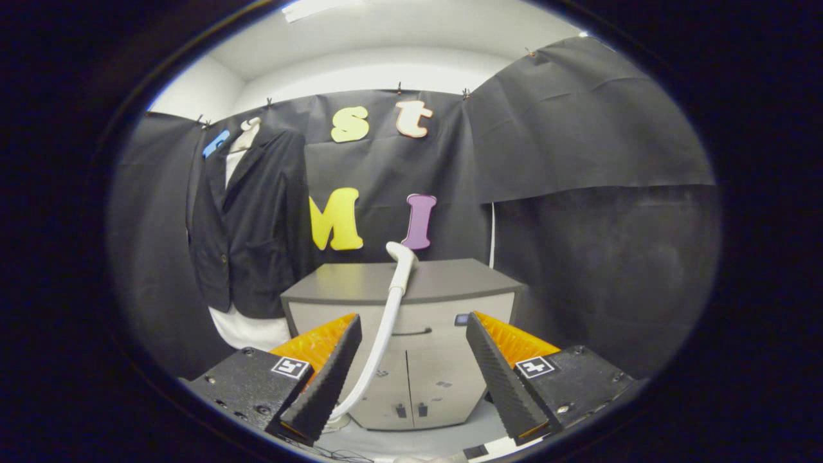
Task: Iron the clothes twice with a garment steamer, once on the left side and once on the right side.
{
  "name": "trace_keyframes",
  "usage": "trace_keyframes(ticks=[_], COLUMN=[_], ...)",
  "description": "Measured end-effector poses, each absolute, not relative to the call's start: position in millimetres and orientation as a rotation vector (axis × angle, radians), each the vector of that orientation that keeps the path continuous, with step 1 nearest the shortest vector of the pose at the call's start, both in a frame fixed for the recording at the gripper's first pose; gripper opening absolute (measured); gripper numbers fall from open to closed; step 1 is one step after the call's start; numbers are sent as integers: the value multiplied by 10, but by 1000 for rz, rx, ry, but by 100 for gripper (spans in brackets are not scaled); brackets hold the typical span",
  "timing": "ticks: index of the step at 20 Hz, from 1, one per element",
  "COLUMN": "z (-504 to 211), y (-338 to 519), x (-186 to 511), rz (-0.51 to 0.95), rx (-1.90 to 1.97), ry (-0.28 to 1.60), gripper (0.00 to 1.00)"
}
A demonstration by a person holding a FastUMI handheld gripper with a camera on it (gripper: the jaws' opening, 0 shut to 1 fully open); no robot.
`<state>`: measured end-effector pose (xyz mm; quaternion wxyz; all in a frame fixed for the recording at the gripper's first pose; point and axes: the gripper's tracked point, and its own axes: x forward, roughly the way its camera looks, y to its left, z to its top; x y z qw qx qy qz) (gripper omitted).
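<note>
Black cloth hangs all round the booth, w/ a white wall above. The gripper (411, 373) has its fingers wide open and holds nothing. Between them, farther off, stands a grey cabinet (402, 321). The white garment steamer (400, 267) leans on the cabinet top, and its hose (373, 360) runs down the front toward the floor. The dark jacket (247, 225) hangs to the left of the cabinet, well apart from the fingers.

I think this is the very start: no ironing done yet. Next move prob. needs the fingers to go fwd and close round the steamer handle.

Hard to tell: where the hose ends, and what the jacket hangs from.
</note>
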<state>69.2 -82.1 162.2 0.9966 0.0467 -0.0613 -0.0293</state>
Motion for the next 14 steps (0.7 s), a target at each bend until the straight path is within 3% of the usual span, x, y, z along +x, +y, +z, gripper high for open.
trace_keyframes(ticks=[5, 14], z=[2257, 2492], y=[-1178, -1145], x=[1529, 3221], rz=[-14, 123], rx=[91, 123], ry=[-113, 69], gripper=[100, 100])
